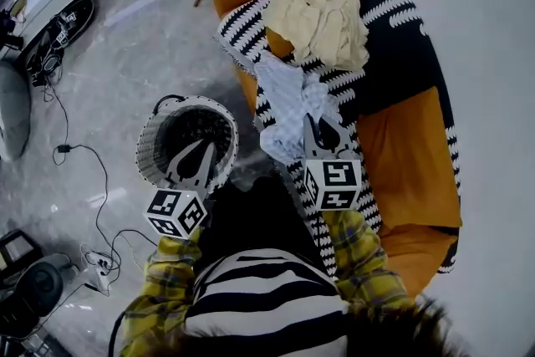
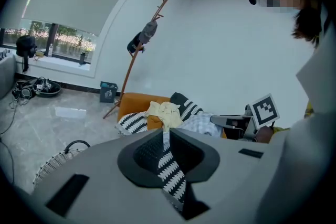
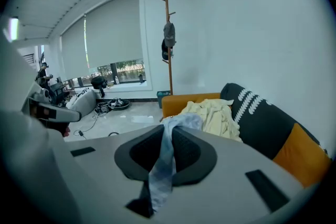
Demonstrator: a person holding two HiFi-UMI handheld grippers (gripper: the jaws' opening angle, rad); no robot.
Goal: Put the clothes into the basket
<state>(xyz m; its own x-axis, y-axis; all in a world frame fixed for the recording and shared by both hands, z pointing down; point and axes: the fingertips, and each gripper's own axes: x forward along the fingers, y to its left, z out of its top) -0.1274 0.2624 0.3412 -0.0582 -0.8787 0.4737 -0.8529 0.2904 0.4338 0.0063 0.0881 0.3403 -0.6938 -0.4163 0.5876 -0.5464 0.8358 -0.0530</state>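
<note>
The blue shirt (image 1: 288, 106) is pinched tight in your right gripper (image 1: 323, 128) above the sofa (image 1: 410, 155), its length trailing toward the cream garment (image 1: 326, 17). Your left gripper (image 1: 201, 151), clamped on a striped cloth (image 2: 170, 173), hangs over the basket (image 1: 149, 142). The basket lies left of the shirt, so I'd judge your left load drops first.
</note>
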